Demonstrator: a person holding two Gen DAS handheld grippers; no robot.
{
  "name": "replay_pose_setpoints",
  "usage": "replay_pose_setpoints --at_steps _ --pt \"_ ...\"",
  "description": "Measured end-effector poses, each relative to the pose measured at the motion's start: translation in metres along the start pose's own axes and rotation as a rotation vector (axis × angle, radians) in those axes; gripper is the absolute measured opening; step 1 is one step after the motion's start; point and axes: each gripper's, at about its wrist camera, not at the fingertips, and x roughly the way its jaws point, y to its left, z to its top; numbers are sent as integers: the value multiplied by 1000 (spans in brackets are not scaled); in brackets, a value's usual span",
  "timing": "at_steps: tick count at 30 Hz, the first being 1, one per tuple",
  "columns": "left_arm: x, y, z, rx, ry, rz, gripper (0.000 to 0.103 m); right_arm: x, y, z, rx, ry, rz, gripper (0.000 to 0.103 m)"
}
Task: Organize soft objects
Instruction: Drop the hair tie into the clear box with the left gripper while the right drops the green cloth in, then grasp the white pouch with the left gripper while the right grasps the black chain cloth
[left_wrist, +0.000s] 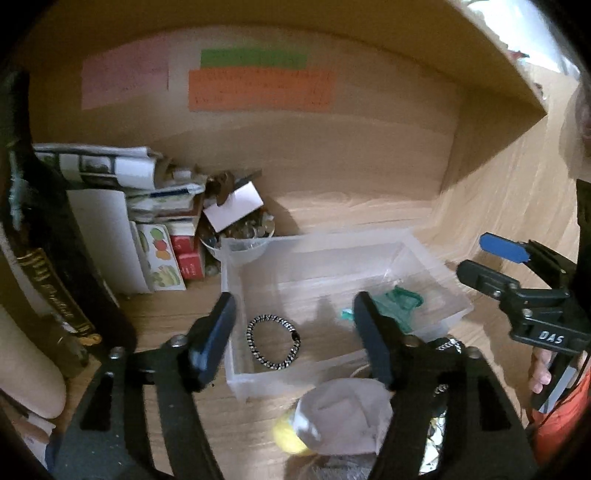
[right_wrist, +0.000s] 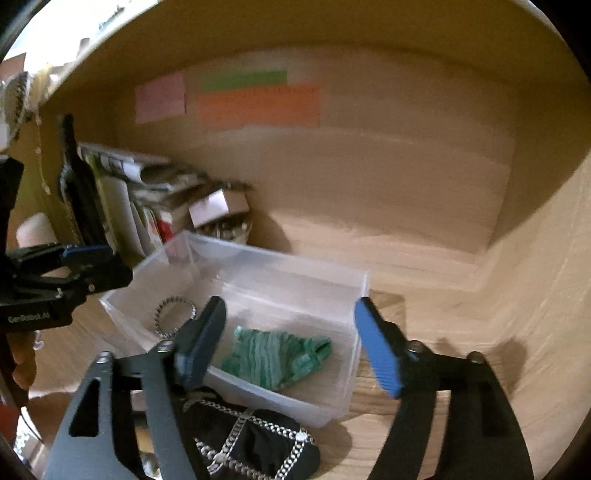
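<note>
A clear plastic bin (left_wrist: 436, 258) (right_wrist: 354, 288) stands on the wooden desk. In it lie a black-and-white braided hair tie (left_wrist: 273, 341) (right_wrist: 173, 315) and a green knitted cloth (left_wrist: 400, 304) (right_wrist: 277, 356). My left gripper (left_wrist: 295, 332) is open and empty, above the bin's near edge. My right gripper (right_wrist: 291, 343) is open and empty, above the green cloth; it also shows in the left wrist view (left_wrist: 495, 262). A black cloth with a silver chain (right_wrist: 255, 439) lies in front of the bin. A grey cloth (left_wrist: 347, 417) and a yellow soft object (left_wrist: 288, 435) lie near it.
Stacked books, papers and boxes (left_wrist: 147, 221) fill the back left corner, with a bowl of small items (left_wrist: 243, 232) beside the bin. A dark bottle (right_wrist: 79, 184) stands at the left. Coloured notes (left_wrist: 258, 88) hang on the back wall. A shelf (left_wrist: 480, 74) overhangs.
</note>
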Motion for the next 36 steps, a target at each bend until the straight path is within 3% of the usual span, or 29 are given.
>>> replay_pose_setpoints --at_steps 2,5,13,20,25,30,32,34,36 --pt "-8 -4 -4 8 -19 14 85 -10 0 -3 4 -14 11 83" --pt "-15 -10 -10 30 -34 22 96 -15 4 -8 5 -11 11 83" --pt "-19 -16 -38 32 18 -13 100 -16 14 -48 -6 88 7 84" --pt "-3 -21 -64 14 123 -83 100 -5 17 -77 71 189 87 84" --pt "7 -32 -75 22 169 -87 100 6 22 -87 72 253 131 84" --pt "18 -35 -76 12 163 -63 100 18 23 -91 68 292 155 83" --pt "21 -35 -75 9 156 -65 92 18 25 -92 50 287 146 83" --pt "24 -36 -75 17 167 -75 78 18 26 -94 44 285 146 75" --pt "27 -36 -74 19 176 -87 73 20 24 -95 46 299 167 53"
